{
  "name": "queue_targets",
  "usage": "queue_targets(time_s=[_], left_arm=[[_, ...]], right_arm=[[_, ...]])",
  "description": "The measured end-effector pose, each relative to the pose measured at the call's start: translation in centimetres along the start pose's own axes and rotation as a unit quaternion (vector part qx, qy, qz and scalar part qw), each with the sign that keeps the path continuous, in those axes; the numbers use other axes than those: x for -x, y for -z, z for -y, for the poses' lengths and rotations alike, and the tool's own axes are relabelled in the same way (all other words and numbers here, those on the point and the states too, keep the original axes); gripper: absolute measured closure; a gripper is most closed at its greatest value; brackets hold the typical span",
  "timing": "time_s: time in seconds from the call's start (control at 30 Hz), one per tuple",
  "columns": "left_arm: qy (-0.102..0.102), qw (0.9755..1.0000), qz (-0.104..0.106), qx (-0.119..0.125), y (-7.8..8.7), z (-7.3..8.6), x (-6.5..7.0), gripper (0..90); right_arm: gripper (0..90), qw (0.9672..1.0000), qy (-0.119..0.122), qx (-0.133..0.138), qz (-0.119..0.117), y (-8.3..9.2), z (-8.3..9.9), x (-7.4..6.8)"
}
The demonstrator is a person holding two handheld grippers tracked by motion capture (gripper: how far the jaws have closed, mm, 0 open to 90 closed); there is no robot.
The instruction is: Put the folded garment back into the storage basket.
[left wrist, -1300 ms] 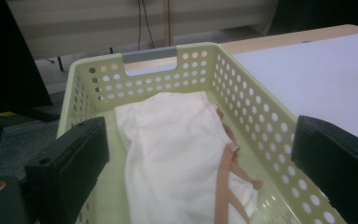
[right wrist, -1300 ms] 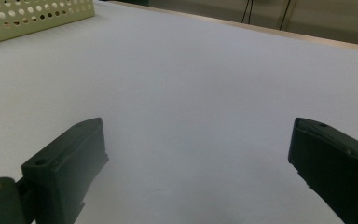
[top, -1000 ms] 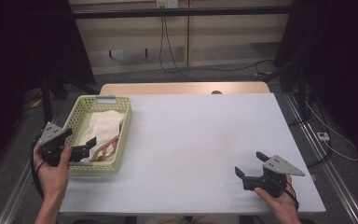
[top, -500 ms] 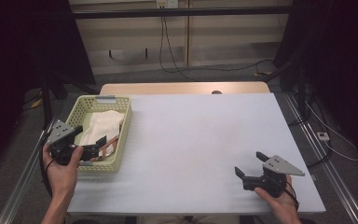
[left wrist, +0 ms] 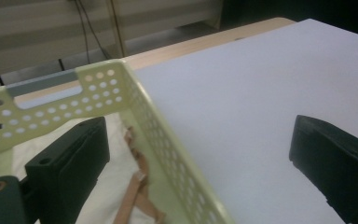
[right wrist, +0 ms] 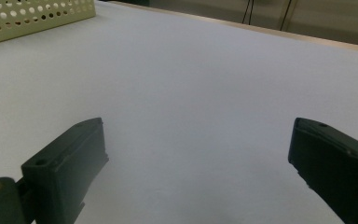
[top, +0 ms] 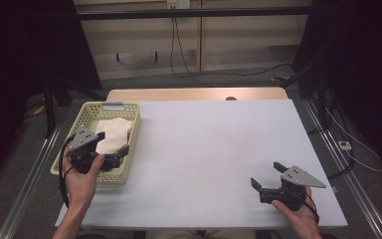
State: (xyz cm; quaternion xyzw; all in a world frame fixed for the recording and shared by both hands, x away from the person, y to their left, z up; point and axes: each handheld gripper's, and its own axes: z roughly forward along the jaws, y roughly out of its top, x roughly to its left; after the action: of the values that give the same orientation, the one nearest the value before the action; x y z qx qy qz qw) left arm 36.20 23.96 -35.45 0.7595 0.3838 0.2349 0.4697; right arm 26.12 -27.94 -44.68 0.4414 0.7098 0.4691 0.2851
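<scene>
Item one: a pale yellow-green perforated plastic basket (top: 131, 133), rectangular, at the left edge of the matte white worktop (top: 214, 149). Inside we see soft cream cloth (top: 113, 134) and a tan strap (left wrist: 133, 196). Our left hand-held gripper (top: 117, 160), jaws wide apart, straddles the basket's near side wall. Our right hand-held gripper (top: 264, 178), likewise spread, sits low at the worktop's near right.
</scene>
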Motion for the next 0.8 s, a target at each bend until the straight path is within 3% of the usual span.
queue_targets(time_s=[0.07, 0.23, 0.53, 0.63, 0.73, 0.8], left_arm=[[-0.003, 0.9999, -0.002, 0.014, -0.1, -0.1, 0.5, 6.1], [-0.014, 0.9998, 0.012, 0.006, -1.0, -0.2, 1.4, 6.1], [-0.012, 0.9993, 0.033, -0.009, -2.3, -0.7, 2.9, 6.5], [-0.004, 0.9987, 0.051, -0.005, -2.8, -0.8, 3.4, 6.6], [-0.013, 0.9985, 0.054, -0.008, -3.2, -0.7, 4.1, 6.6], [-0.015, 0.9976, 0.067, -0.008, -3.5, -0.7, 4.7, 6.6]], right_arm=[[3.9, 1.0, 0.001, 0.0, 0.0, 0.0, 0.0, 0.0], [3.9, 1.0, 0.001, 0.0, 0.0, 0.0, 0.0, 0.0], [3.9, 1.0, 0.0, -0.001, -0.001, 0.0, 0.0, 0.0], [3.9, 1.0, 0.003, 0.0, -0.002, 0.0, 0.0, 0.0], [4.0, 1.0, 0.001, 0.0, -0.002, 0.0, 0.0, 0.0], [3.9, 1.0, 0.001, 0.0, -0.002, 0.0, 0.0, 0.0]])
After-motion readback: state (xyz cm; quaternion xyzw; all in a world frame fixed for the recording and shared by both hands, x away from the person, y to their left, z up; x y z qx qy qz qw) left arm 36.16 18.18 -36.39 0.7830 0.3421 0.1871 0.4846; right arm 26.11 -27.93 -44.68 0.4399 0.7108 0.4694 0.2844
